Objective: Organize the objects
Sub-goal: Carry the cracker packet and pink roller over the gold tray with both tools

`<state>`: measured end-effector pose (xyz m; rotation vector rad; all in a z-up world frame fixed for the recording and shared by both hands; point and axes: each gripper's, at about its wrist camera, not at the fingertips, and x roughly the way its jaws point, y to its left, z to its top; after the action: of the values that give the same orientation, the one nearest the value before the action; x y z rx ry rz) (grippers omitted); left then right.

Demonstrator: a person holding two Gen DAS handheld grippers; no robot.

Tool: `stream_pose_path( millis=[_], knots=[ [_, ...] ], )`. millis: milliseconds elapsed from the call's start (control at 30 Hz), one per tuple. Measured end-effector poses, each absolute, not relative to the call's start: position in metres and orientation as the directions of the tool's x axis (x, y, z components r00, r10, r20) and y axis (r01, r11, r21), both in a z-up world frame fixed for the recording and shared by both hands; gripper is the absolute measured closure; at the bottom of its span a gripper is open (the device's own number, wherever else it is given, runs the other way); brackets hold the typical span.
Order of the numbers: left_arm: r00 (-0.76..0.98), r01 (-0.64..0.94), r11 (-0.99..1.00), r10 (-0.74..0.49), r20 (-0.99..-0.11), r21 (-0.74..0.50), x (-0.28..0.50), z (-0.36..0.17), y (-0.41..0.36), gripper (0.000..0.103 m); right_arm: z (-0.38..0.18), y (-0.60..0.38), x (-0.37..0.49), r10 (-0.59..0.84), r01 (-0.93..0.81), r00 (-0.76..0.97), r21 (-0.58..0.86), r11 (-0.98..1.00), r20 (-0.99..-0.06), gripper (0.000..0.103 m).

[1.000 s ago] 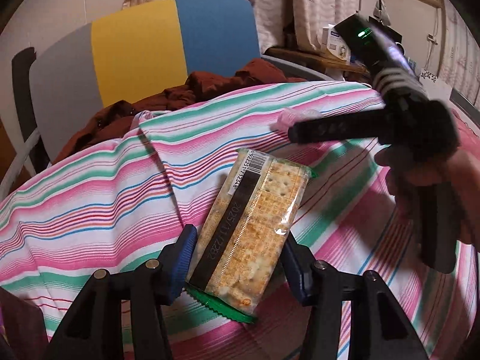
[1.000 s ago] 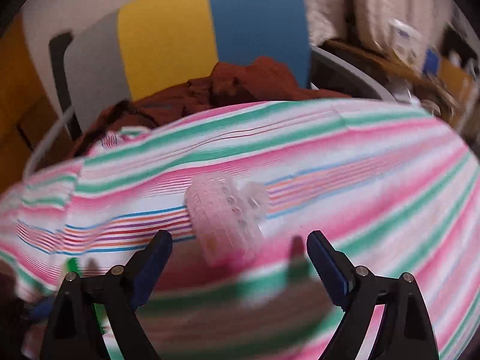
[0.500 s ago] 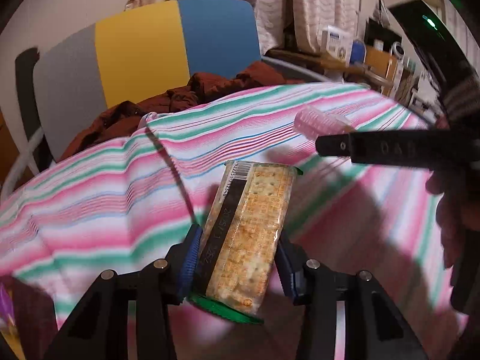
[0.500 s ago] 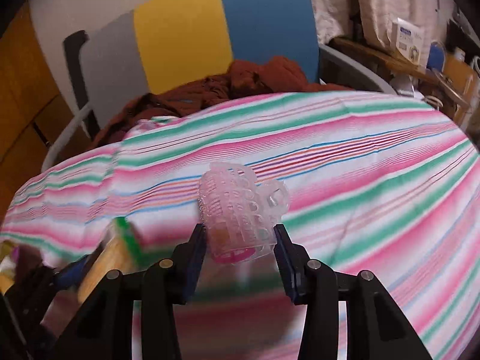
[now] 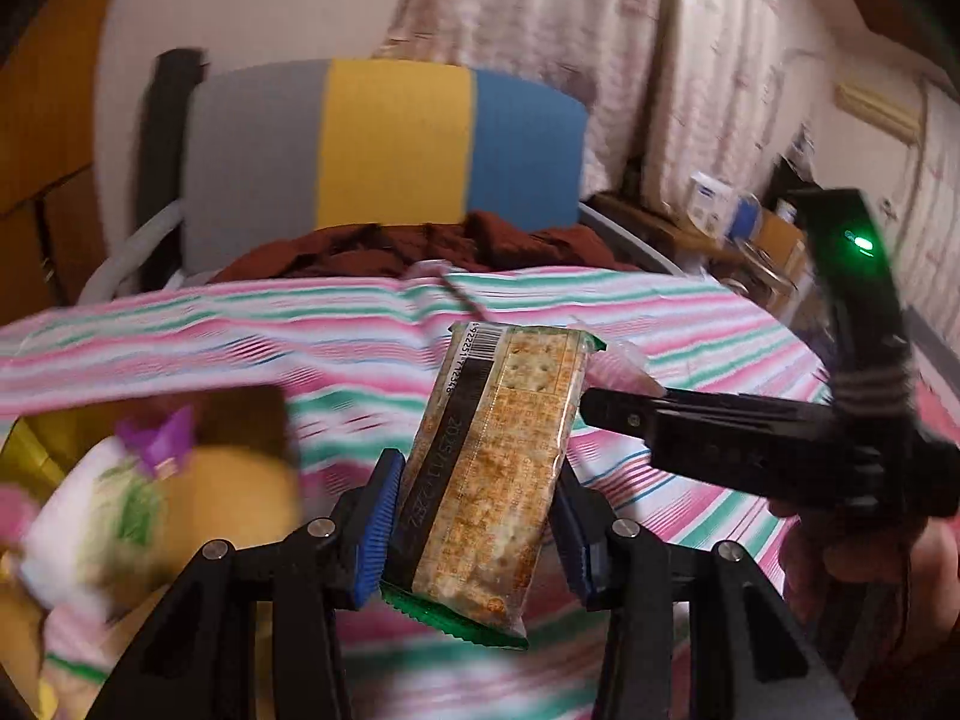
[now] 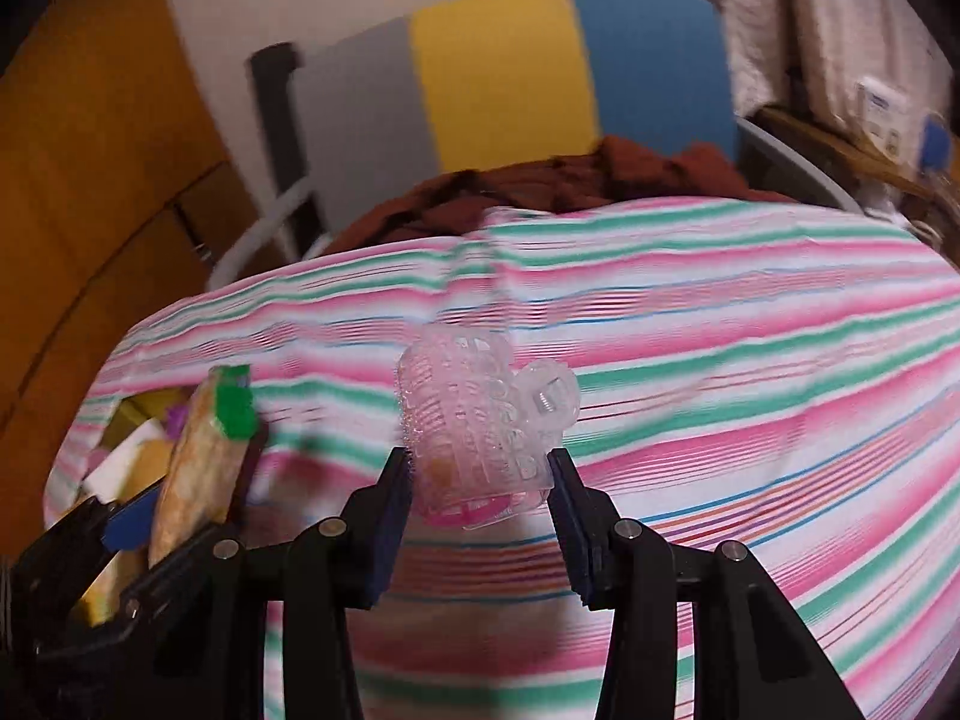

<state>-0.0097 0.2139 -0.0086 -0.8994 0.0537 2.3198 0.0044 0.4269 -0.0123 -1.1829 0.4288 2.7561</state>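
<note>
My left gripper (image 5: 474,525) is shut on a clear pack of crackers (image 5: 498,456) with a green end and a barcode, held lifted above the striped cloth (image 5: 240,330). The same pack (image 6: 204,468) shows edge-on at the lower left of the right wrist view, between the left gripper's fingers (image 6: 129,510). My right gripper (image 6: 480,498) is shut on a clear pink hair claw clip (image 6: 480,420), also off the cloth. In the left wrist view the right gripper's finger (image 5: 708,426) reaches in from the right with the pink clip (image 5: 618,369) at its tip.
A yellow box (image 5: 36,438) holding wrapped snacks (image 5: 108,510) sits at the left edge of the cloth. Behind the table stands a grey, yellow and blue chair (image 5: 390,144) with a dark red garment (image 5: 420,246) on it. Shelves with boxes (image 5: 714,204) line the right.
Both grippers closed on their things, lifted them off the cloth and swung left. The snack box has come into view at the left.
</note>
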Motion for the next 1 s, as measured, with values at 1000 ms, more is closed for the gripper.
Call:
stream_pose_path(
  millis=[1000],
  knots=[
    [-0.712, -0.259, -0.938, 0.346, -0.611, -0.229, -0.069, 0.001, 0.009, 0.056, 0.015, 0.192, -0.046, -0.142, 0.091, -0.679, 0.109, -0.990, -0.720, 0.058]
  ],
)
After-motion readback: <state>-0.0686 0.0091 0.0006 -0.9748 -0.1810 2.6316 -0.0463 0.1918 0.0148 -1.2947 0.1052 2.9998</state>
